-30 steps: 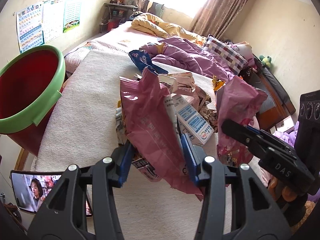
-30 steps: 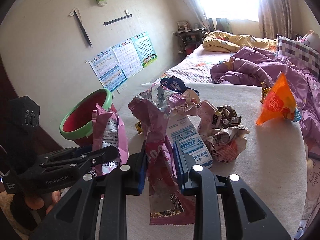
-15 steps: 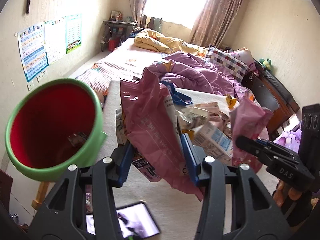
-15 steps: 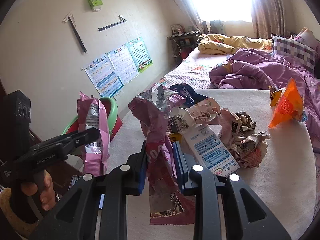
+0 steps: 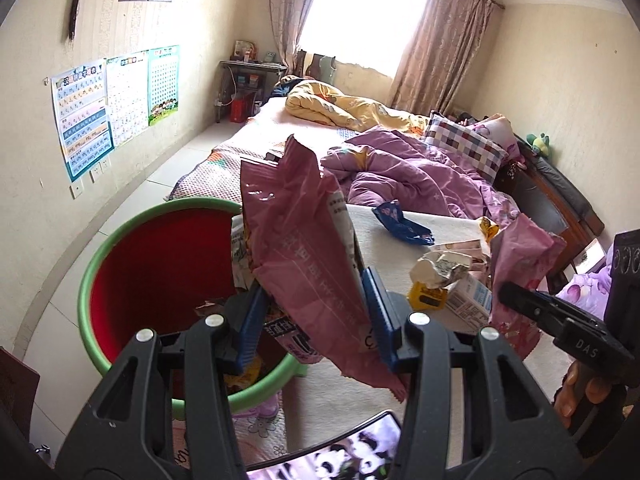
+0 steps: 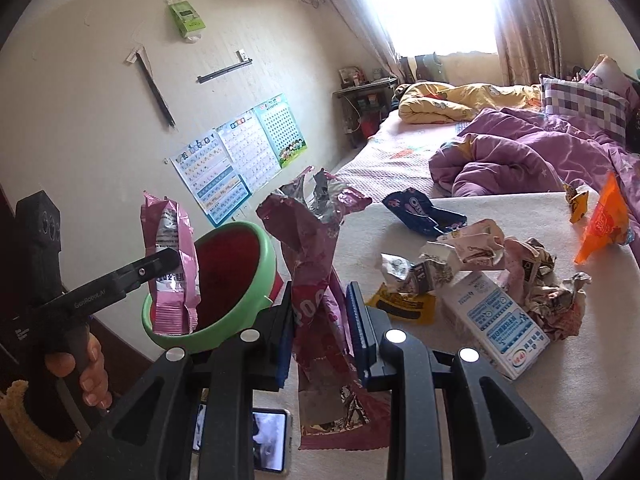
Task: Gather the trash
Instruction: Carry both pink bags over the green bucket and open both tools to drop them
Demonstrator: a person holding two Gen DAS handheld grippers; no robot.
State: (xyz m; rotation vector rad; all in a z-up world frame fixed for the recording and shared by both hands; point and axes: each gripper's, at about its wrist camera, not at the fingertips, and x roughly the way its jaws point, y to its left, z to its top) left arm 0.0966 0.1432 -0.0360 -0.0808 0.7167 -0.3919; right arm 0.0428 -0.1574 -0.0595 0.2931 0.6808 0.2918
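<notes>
- Since the earlier frames both hands have swung away from the litter pile towards the red bin (image 5: 160,280); in the left wrist view its green rim has come from the frame's edge to lie directly under the left claw (image 5: 314,322).
- The left claw is clamped on a pink snack bag (image 5: 304,264), its blue pads pressing the bag's lower part; the bag stands roughly upright, long axis running up and away from the claw.
- The right claw (image 6: 320,328) is closed tight on a crumpled magenta wrapper (image 6: 312,280), which also stands upright, with its tail hanging below the pads.
- The relation that matters: the bin's mouth lies below and just left of the pink snack bag, so the left hand looks nearer to a drop. The right claw sits beside the rim, above the white surface (image 6: 560,400), with the bin ahead and to its left.
- Only the right wrist view shows the bag hanging over the bin's opening from the side, and the milk carton (image 6: 496,320), orange packet (image 6: 604,220) and crumpled paper still to be collected.
- Only the left wrist view looks down into the bin, where some scraps already lie.
</notes>
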